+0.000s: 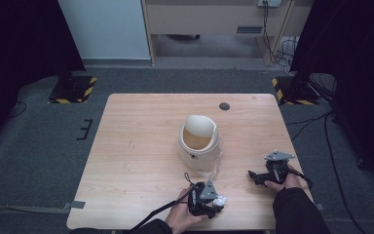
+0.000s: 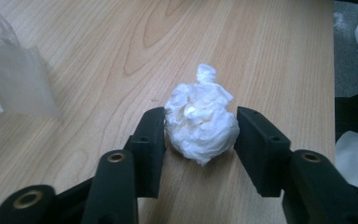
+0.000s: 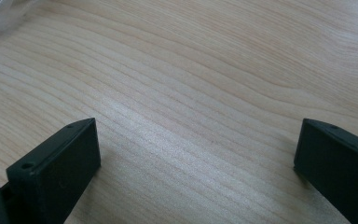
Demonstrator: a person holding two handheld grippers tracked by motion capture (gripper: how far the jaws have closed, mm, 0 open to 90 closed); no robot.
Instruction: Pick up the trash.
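Paper wad (image 2: 200, 122), crumpled white, sits on table (image 1: 141, 146) near front edge, between jaws of left gripper (image 2: 199, 128); both jaws touch its sides, clenched lightly on it. Right gripper (image 3: 196, 154) released, jaws wide apart over bare wood, holding nothing.

Risks: soft wad may compress and slip out on lift; loose top twist may snag; squeeze off-centre could roll it off table edge.

Around: white bin (image 1: 198, 141) with swing lid stands mid-table, clear plastic bag (image 1: 215, 168) beside it, between wad and bin, possible snag on path.
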